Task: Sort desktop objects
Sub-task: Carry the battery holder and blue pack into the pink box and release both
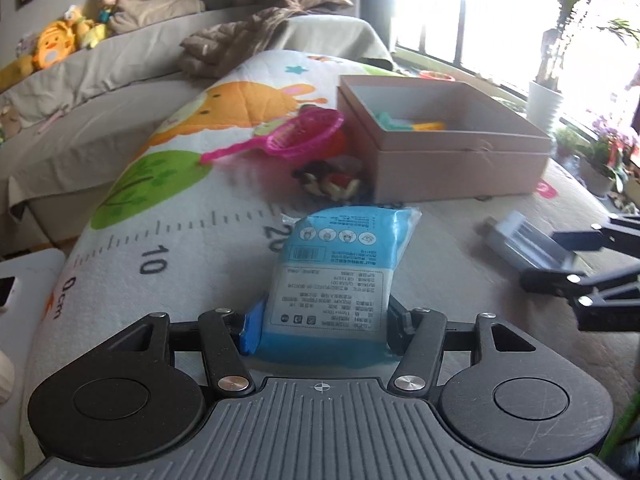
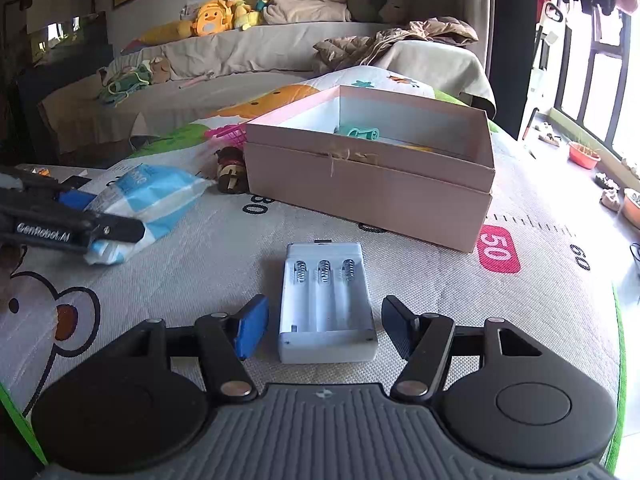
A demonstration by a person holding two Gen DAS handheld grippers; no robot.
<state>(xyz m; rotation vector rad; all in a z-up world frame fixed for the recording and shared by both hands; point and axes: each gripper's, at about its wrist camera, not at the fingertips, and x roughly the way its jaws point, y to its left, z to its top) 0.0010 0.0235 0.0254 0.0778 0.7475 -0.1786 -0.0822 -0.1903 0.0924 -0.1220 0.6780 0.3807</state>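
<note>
My left gripper (image 1: 324, 320) is shut on the near end of a blue and white packet (image 1: 340, 264), with both pads against its sides. From the right wrist view the same gripper (image 2: 112, 224) holds the packet (image 2: 152, 196) at the left. My right gripper (image 2: 326, 320) stands open around a white battery holder (image 2: 326, 300) lying on the mat, with a gap on each side. That gripper (image 1: 548, 258) and the battery holder (image 1: 520, 240) also show at the right of the left wrist view. An open pink box (image 2: 360, 192) sits beyond, with a teal item (image 2: 358, 133) inside.
A pink toy strainer (image 1: 300, 132) and a small figure toy (image 1: 332, 184) lie left of the pink box (image 1: 460, 172). All rest on a printed play mat (image 2: 400, 272). A sofa (image 2: 240, 52) with plush toys is behind. Plant pots (image 2: 584, 156) stand on the floor at the right.
</note>
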